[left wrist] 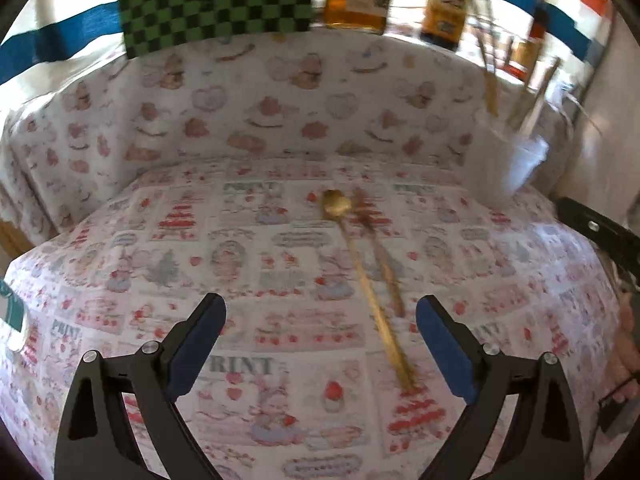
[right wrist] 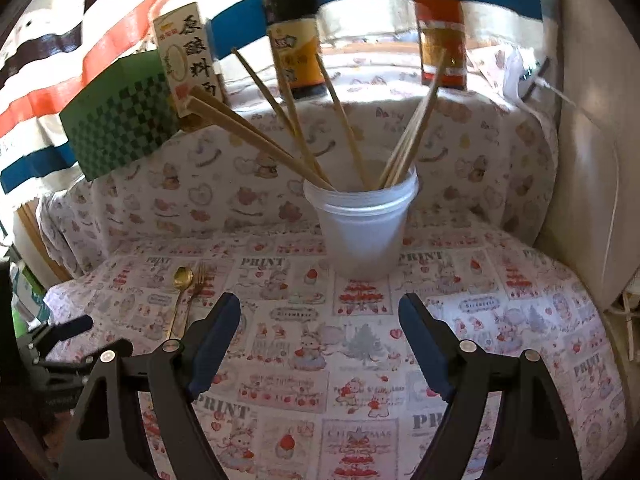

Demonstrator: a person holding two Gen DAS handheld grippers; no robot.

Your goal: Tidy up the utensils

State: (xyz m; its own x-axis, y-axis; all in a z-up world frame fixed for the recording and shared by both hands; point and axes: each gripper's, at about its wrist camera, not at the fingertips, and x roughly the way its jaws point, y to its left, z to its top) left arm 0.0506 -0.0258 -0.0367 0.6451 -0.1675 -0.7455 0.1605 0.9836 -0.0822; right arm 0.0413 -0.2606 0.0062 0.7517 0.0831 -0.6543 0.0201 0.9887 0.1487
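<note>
A gold spoon (left wrist: 362, 276) and a gold fork (left wrist: 378, 252) are laid side by side on a tablecloth (left wrist: 256, 264) printed with rabbits, strawberries and the word PRINT. In the left wrist view the two utensils are seen lengthwise, bowl and tines at the far end, handles running toward the near right. The fork is just to the right of the spoon; whether they touch cannot be told because of blur.

The left gripper (left wrist: 320, 344) is held above the cloth with its jaws spread wide and nothing between the blue pads (left wrist: 196, 348). The near end of the spoon handle lies close to the right-hand pad, apart from it.

The right gripper (right wrist: 320, 344) is likewise spread wide and empty over bare cloth. In its view, a translucent white plastic cup (right wrist: 362, 228) stands upright at the far middle of the cloth, with several wooden chopsticks (right wrist: 340, 128) fanned out of its mouth. The spoon and fork appear well to the left of the cup, near the left gripper, part of which shows at the left edge.

Behind the cup, on a raised ledge draped with patterned cloth, three sauce bottles (right wrist: 294, 36) and a green checkered box (right wrist: 120, 120) are seen.
</note>
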